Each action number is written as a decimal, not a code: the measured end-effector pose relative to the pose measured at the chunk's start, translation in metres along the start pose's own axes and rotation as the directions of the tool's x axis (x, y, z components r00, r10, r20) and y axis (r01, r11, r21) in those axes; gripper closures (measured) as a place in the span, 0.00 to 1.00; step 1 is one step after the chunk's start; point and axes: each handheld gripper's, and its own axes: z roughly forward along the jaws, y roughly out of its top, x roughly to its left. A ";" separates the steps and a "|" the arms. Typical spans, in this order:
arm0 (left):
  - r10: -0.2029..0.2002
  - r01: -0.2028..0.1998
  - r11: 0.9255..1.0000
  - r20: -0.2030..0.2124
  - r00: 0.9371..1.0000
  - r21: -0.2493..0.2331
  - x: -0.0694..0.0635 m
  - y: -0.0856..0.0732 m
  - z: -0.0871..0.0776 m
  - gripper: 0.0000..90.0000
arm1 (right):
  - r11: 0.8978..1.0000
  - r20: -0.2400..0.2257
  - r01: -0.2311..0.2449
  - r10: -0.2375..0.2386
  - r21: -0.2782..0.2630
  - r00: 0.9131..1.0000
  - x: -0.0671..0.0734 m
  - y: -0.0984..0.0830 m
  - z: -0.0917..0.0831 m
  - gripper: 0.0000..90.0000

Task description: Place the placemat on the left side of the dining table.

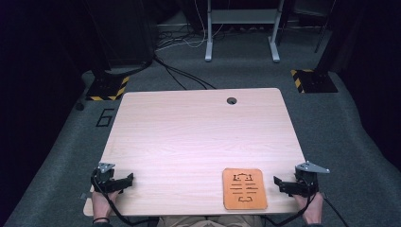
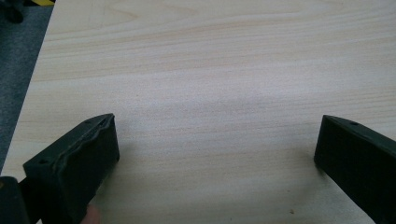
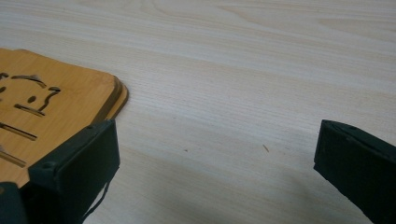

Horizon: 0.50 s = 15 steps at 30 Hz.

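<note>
At the near left corner of the counter (image 1: 198,137), well apart from the wooden mat (image 1: 244,188), the left claw (image 1: 126,180) rests with jaws spread wide and nothing between them. Mat lies flat at the near edge, long axis running away from the person. Just right of the mat, the right claw (image 1: 278,182) points at its right edge, jaws apart and empty. Right hand is clearly nearer; judged best placed for the pickup.
</note>
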 end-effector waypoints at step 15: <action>0.000 0.000 1.000 0.000 1.000 0.000 0.000 0.000 0.000 0.00 | 1.000 -0.041 0.019 -0.019 0.002 0.999 0.017 0.005 -0.003 0.00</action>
